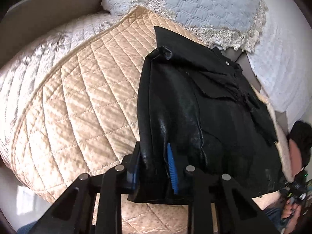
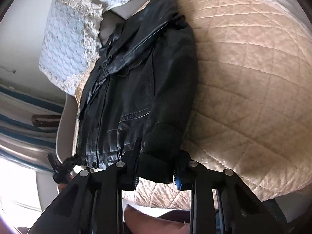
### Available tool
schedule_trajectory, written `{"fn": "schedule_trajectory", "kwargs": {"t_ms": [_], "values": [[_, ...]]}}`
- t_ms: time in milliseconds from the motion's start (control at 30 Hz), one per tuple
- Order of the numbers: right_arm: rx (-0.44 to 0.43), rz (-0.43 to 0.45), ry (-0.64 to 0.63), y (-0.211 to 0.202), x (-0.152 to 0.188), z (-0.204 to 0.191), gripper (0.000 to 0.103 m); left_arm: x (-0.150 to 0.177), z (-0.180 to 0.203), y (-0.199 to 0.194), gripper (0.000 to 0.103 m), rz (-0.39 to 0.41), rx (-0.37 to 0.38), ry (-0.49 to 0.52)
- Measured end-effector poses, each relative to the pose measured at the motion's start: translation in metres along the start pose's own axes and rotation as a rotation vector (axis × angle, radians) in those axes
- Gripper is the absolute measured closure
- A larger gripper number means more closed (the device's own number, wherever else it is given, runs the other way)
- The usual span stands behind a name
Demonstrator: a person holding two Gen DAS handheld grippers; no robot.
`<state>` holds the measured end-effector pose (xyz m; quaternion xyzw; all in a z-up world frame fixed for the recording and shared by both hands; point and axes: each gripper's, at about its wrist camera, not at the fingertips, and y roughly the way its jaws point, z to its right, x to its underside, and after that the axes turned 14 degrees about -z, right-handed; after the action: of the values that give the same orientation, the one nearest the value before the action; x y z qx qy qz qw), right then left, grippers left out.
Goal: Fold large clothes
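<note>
Black leather, creased and glossy: the jacket (image 1: 204, 101) lies spread on a beige quilted cover (image 1: 78, 97) over a sofa seat, its collar toward the lace-edged white pillow (image 1: 195, 5) at the back. We hold its near hem at two places. Our left claw (image 1: 156, 167) is closed down on a bunched fold of the hem, blue pads pressed against the leather on either side. Our right claw (image 2: 156, 173) is clamped on the cuffed sleeve end that lies along the jacket's side, the fingers touching the fabric on both flanks. In the right wrist view the other claw shows small at the hem's far corner.

We judge that the next move is to lift the hem and carry it toward the collar. The risks are plain. Leather is heavy and slick, so a thick fold may slide out from between the pads once the weight hangs free. The sleeve may pull away from the body and spoil the fold line. An uneven lift would skew the jacket, and the loose quilted cover may drag along beneath it.
</note>
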<state>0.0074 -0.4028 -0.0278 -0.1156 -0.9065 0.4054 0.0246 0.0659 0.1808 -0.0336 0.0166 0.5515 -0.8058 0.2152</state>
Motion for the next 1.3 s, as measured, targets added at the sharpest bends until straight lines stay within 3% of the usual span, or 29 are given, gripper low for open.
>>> {"fn": "schedule_trajectory", "kwargs": {"t_ms": [100,267,333,367,433,467,700,1033,1200,1300], "values": [[0.01,-0.013,0.002,0.004,-0.001,0.0,0.075,-0.001,-0.001,0.003,0.075,-0.024,0.029,-0.011],[-0.001,-0.018,0.016,0.004,-0.001,0.002,0.075,-0.005,0.008,0.006,0.071,-0.07,-0.017,0.042],[-0.007,-0.017,0.027,0.005,-0.003,0.003,0.087,-0.007,0.013,0.008,0.071,-0.083,-0.035,0.064],[-0.011,-0.017,0.032,0.005,-0.004,0.004,0.088,-0.008,0.014,0.007,0.079,-0.083,-0.035,0.069],[-0.027,-0.005,0.034,0.004,-0.004,0.003,0.094,-0.009,0.011,0.003,0.091,-0.08,0.014,0.057],[-0.037,0.008,0.022,0.0,-0.003,0.0,0.095,-0.01,0.01,-0.003,0.093,-0.07,0.051,0.052],[-0.172,0.134,-0.098,-0.046,0.013,-0.025,0.097,0.003,0.013,-0.073,0.096,0.087,0.21,0.058],[-0.284,0.256,-0.119,-0.1,0.072,-0.039,0.097,0.056,0.02,-0.139,0.096,0.168,0.326,0.071],[-0.299,0.293,-0.133,-0.11,0.038,-0.054,0.097,0.022,0.028,-0.137,0.096,0.216,0.379,0.066],[-0.303,0.308,-0.146,-0.111,0.0,-0.061,0.097,-0.013,0.034,-0.128,0.096,0.246,0.41,0.048]]}}
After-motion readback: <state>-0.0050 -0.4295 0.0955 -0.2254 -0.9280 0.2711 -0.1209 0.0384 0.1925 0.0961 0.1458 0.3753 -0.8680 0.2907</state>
